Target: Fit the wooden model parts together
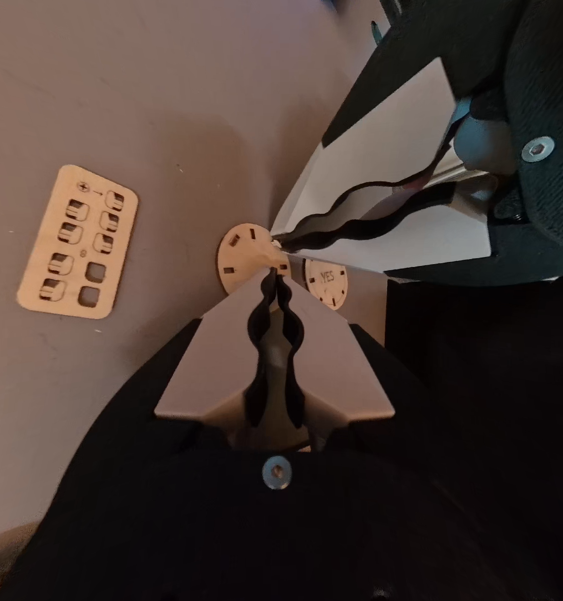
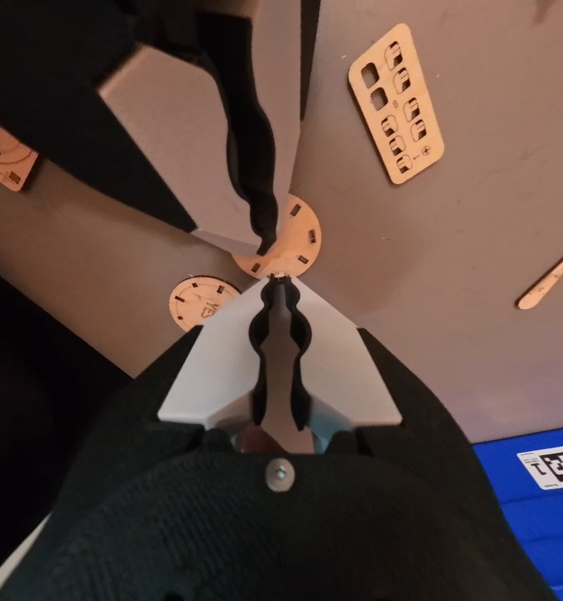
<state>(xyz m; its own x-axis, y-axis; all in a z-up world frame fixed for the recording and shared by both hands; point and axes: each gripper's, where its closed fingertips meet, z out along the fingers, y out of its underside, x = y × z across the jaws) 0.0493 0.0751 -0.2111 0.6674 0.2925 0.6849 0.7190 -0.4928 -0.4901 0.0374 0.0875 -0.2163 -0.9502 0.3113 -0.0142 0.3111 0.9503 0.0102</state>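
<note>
A round wooden disc with slots (image 1: pixel 241 257) lies on the grey table (image 1: pixel 143 97). A small pale wooden piece (image 1: pixel 270 257) stands up from the disc. My right gripper (image 2: pixel 278 278) is shut on the top end of this piece (image 2: pixel 280 260). It reaches in from the upper right in the left wrist view (image 1: pixel 275 242). My left gripper (image 1: pixel 275 271) is shut, its tips against the disc at the foot of the piece. In the right wrist view it reaches in from the upper left (image 2: pixel 263 250) and the disc (image 2: pixel 301 234) shows beyond it.
A second wooden disc with engraved writing (image 1: pixel 327 283) (image 2: pixel 202 302) lies beside the first. A wooden card with cut-outs (image 1: pixel 78 242) (image 2: pixel 397 104) lies farther off. A wooden stick (image 2: pixel 550 279), a blue box with a label (image 2: pixel 533 520) and another wooden part (image 2: pixel 7 162) sit at the edges. Less than 4 cm separates the two grippers' tips.
</note>
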